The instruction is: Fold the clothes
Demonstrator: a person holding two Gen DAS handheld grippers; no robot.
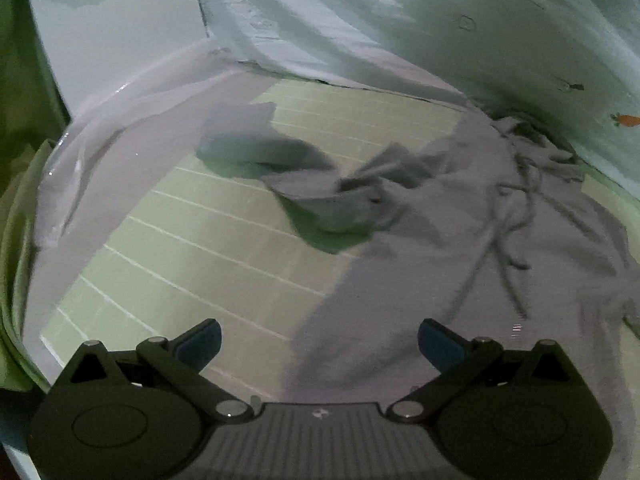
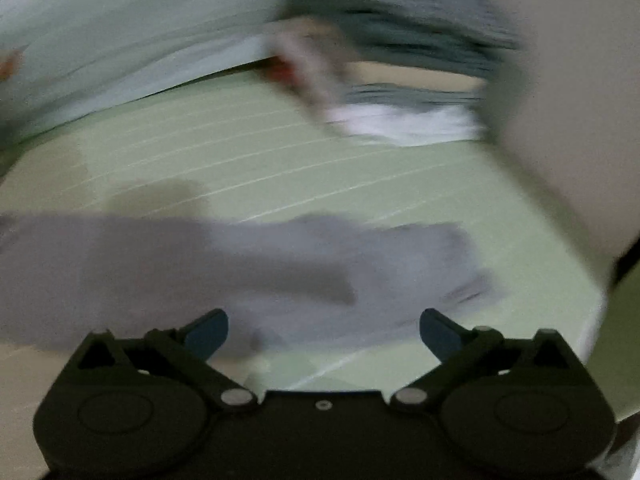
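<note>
A grey hooded sweatshirt (image 1: pixel 460 240) lies spread on a pale green striped sheet (image 1: pixel 180 248); its drawstrings (image 1: pixel 508 216) trail over the chest and one sleeve (image 1: pixel 256 144) stretches to the upper left, crumpled. My left gripper (image 1: pixel 319 340) hovers over the garment's near edge, jaws wide apart, nothing between them. In the blurred right wrist view, a grey part of the sweatshirt (image 2: pixel 240 272) lies flat on the sheet (image 2: pixel 280 152). My right gripper (image 2: pixel 323 332) stands open just above it, empty.
A light blue quilt (image 1: pixel 400 20) is bunched along the far side. A white wall (image 1: pixel 100 60) and white fabric border the left. Blurred white and grey-blue cloth (image 2: pixel 408 120) lies at the far right, with a pale wall (image 2: pixel 560 120) beside it.
</note>
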